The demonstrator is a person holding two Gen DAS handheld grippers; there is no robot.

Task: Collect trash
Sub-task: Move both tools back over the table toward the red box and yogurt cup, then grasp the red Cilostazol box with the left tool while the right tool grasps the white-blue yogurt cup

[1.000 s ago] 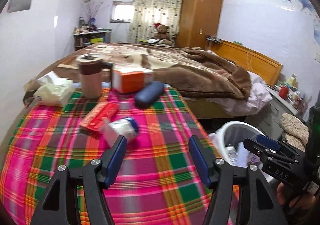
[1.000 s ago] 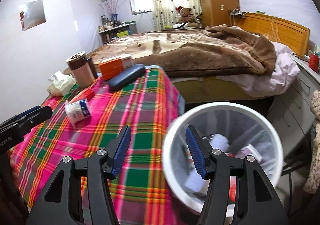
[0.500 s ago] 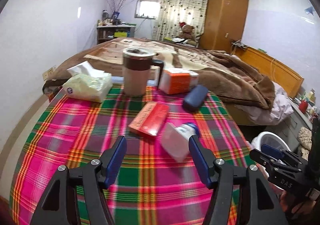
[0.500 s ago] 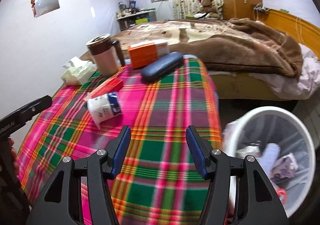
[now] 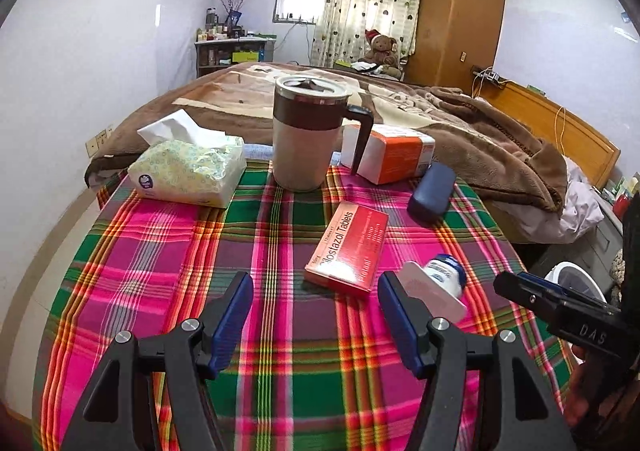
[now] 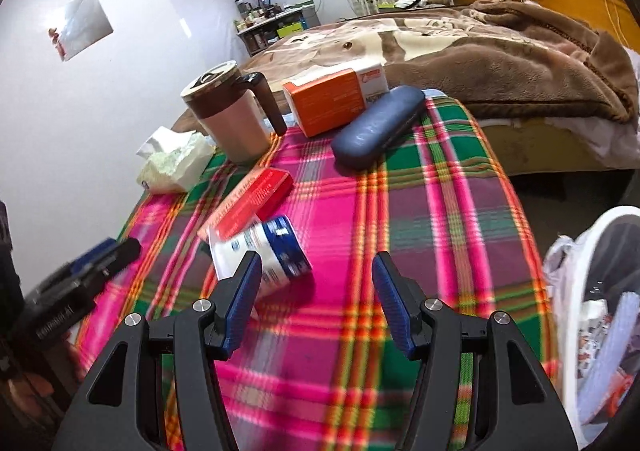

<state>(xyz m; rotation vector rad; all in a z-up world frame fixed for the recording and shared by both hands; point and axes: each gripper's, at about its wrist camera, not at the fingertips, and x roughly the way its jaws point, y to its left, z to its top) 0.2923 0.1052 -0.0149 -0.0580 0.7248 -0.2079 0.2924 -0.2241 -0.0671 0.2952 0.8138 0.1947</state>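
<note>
— What sort of place is shown?

— A bedroom in a home is shown. A bed (image 5: 460,123) covered by a brown blanket (image 6: 500,51) is seen beyond a table spread with a plaid cloth (image 5: 160,251), and a wooden headboard (image 5: 560,131) is set against the right wall.

— What else marks it as lived in?

— A wooden wardrobe (image 5: 456,19) is placed in the far corner, beside a heart-patterned curtain (image 5: 368,3). A teddy bear (image 5: 382,51) is seated below it, and a cluttered shelf (image 5: 232,51) is kept at the far left.

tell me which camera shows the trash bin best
The right wrist view: the white trash bin fills its right edge, with the liner and the trash inside visible. The left wrist view catches only a sliver of the rim behind the right gripper.
</note>
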